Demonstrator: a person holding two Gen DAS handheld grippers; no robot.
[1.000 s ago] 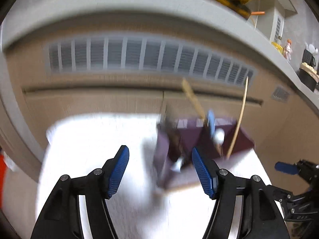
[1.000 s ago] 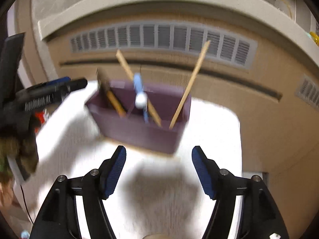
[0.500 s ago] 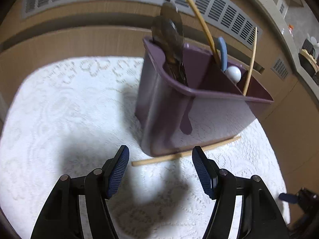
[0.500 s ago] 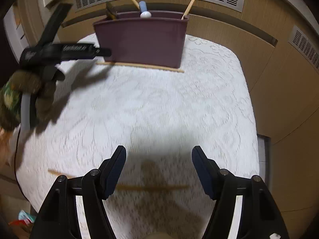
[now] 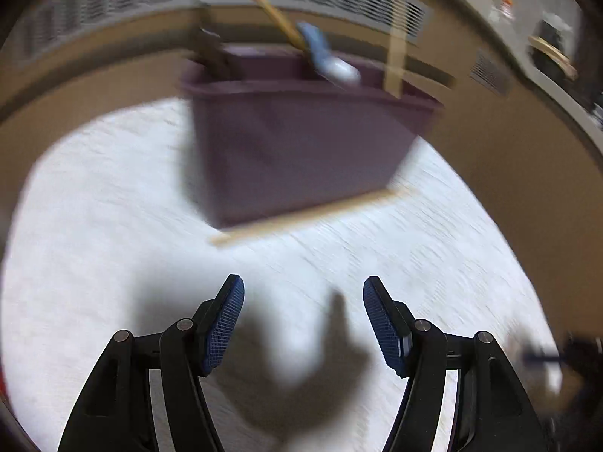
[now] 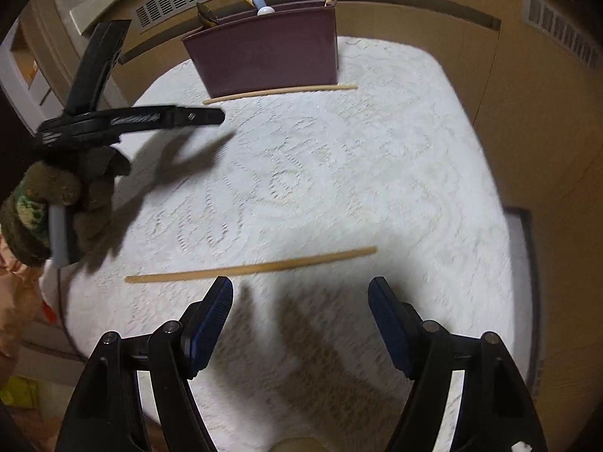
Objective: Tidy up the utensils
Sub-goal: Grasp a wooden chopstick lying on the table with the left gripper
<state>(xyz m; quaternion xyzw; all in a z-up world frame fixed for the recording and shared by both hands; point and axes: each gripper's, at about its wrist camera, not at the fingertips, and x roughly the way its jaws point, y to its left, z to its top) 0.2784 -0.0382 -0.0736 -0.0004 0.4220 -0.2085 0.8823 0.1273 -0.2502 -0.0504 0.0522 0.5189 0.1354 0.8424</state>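
The right gripper hangs just short of a loose wooden chopstick on the white lace-covered tabletop, its jaws opening with nothing between them. The left gripper, jaws apart and empty, faces a second chopstick against the purple plastic utensil holder. Each should probably straddle its stick crosswise and close near mid-length.

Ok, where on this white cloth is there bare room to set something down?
Bare cloth lies between the far chopstick and the near chopstick, toward the right edge. It is crowded by the purple holder and under the left gripper.
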